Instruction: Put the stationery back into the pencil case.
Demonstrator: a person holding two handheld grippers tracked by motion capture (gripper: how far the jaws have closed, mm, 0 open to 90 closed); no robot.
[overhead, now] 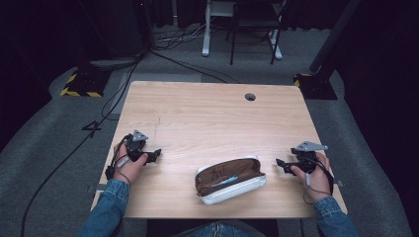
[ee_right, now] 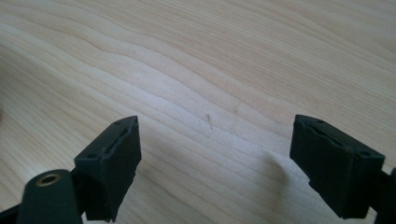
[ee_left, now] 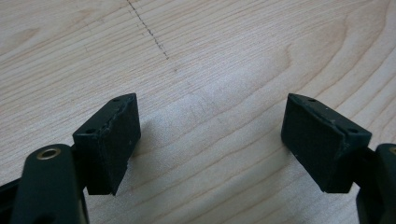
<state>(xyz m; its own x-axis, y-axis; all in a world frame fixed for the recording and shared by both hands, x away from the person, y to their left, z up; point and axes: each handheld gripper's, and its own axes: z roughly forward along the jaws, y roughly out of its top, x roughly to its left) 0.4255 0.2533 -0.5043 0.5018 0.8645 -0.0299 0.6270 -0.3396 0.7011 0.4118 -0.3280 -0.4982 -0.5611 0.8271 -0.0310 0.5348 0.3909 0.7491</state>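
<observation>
the pencil case (overhead: 230,179) lies unzipped on the wooden table (overhead: 207,113), near the front edge and roughly midway between the two hands, its long axis tilted slightly so the right end sits farther from the person. its brown lining is exposed and a light blue pen (overhead: 226,181) rests inside along the length of the opening; the white outer shell shows along the near side. the left gripper (overhead: 157,153) rests on the table well to the left of the case, jaws spread wide and holding nothing; in the left gripper view its pads (ee_left: 111,140) frame only bare wood grain. the right gripper (overhead: 279,162) sits near the right end of the case but apart from it, jaws likewise fully parted and empty, as the right gripper view confirms with its pads (ee_right: 116,158) over bare table. the likely step is an approach to the case. recommended procedure: bring the right gripper in low toward the right end, align one jaw each side of the fabric rim, and close on the rim only. use the left gripper to pin the opposite end so the soft case does not slide or fold. avoid pinching the pen through the lining.
</observation>
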